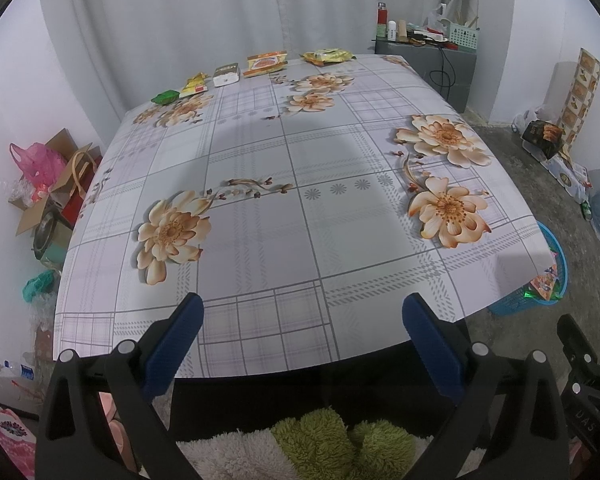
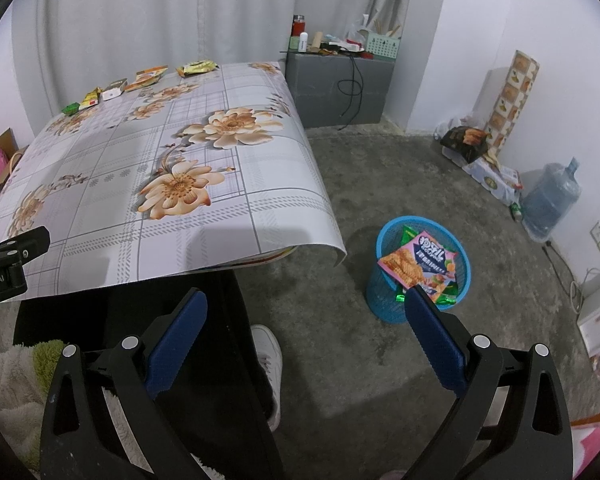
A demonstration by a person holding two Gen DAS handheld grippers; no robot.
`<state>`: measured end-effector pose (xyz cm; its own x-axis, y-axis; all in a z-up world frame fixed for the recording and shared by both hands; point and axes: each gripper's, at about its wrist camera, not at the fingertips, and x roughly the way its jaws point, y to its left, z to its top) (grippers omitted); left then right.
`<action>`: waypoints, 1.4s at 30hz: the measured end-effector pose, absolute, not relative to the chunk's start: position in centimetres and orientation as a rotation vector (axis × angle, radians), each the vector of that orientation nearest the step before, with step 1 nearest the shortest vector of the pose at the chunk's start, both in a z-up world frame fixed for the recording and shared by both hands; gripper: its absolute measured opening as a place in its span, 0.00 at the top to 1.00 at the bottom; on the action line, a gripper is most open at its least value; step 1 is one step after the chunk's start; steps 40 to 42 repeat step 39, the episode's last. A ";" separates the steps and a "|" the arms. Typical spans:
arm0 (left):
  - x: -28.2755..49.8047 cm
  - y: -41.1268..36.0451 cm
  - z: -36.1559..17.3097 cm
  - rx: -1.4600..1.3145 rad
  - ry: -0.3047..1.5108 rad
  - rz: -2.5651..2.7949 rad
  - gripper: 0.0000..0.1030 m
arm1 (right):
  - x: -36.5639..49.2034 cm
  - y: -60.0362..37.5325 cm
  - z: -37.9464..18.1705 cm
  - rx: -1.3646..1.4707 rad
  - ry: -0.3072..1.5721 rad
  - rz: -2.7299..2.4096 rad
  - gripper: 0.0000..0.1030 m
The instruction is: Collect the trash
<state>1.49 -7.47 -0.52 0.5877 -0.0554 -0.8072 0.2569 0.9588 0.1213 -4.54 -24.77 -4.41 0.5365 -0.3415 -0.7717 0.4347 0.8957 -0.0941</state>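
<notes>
One broad desk (image 1: pixel 260 220) under a checked floral cloth, bare across the near and middle parts, likely kept so for a free reach to the far edge. Down on the concrete floor off the right near corner, just beside the overhanging cloth, a blue mesh wastebasket (image 2: pixel 384 292), set low and open-topped, presumably for dropping from above; already holding a pink snack bag (image 2: pixel 420 266) propped aslant on the rim over some green wrappers. Left claw (image 1: pixel 302 308) held back over the near edge, jaws spread wide, gripping nothing, aimed down the desk toward the far row. Right claw (image 2: pixel 306 300) out past the desk's right side above the floor, equally wide and empty, basket just ahead of the right finger; by appearance between drops. Remaining trash in a single row along the far edge, well apart from both claws, probably lined up for picking one at a time: yellow-green snack bag (image 1: pixel 327 56) lying flat, long axis along that edge; orange packet (image 1: pixel 265 63) flat, long axis also roughly along the row; white box (image 1: pixel 227 75) with a broad side facing the near edge; yellow-red sachet (image 1: pixel 196 85), tilted slightly, long axis slanting toward the left claw; crumpled green wrapper (image 1: pixel 165 97) at the left end, no clear heading.
</notes>
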 end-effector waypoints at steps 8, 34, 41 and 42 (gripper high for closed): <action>1.6 -7.5 -0.5 0.236 0.928 -0.183 0.05 | -4.5 -24.7 -4.4 0.114 0.892 -0.463 0.08; 1.5 -7.2 -0.5 0.237 0.931 -0.185 0.05 | -4.5 -24.7 -4.3 0.114 0.893 -0.463 0.08; 1.6 -7.2 -0.5 0.237 0.933 -0.185 0.05 | -4.5 -24.7 -4.3 0.115 0.892 -0.463 0.08; 1.6 -7.2 -0.5 0.237 0.933 -0.185 0.05 | -4.5 -24.7 -4.3 0.115 0.892 -0.463 0.08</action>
